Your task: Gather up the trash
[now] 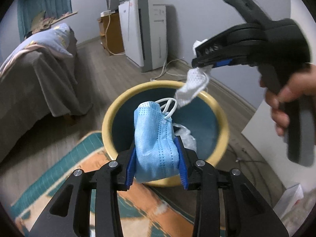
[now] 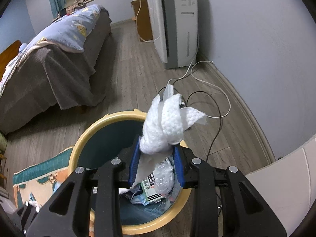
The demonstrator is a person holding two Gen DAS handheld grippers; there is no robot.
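A round trash bin with a yellow rim (image 1: pixel 110 116) and dark teal inside stands on the floor; it also shows in the right wrist view (image 2: pixel 83 136). My left gripper (image 1: pixel 158 158) is shut on a blue face mask (image 1: pixel 156 138) and holds it over the bin's near edge. My right gripper (image 2: pixel 157 154) is shut on a crumpled white tissue (image 2: pixel 167 124) above the bin; in the left wrist view the right gripper (image 1: pixel 199 63) holds the tissue (image 1: pixel 194 86) over the far rim. Trash (image 2: pixel 158 179) lies inside the bin.
A bed (image 2: pixel 49 59) with a grey cover stands at the left. A white appliance (image 2: pixel 175 25) stands by the wall, with cables (image 2: pixel 215 106) and a power strip on the wooden floor. An orange and teal rug (image 1: pixel 94 167) lies under the bin's near side.
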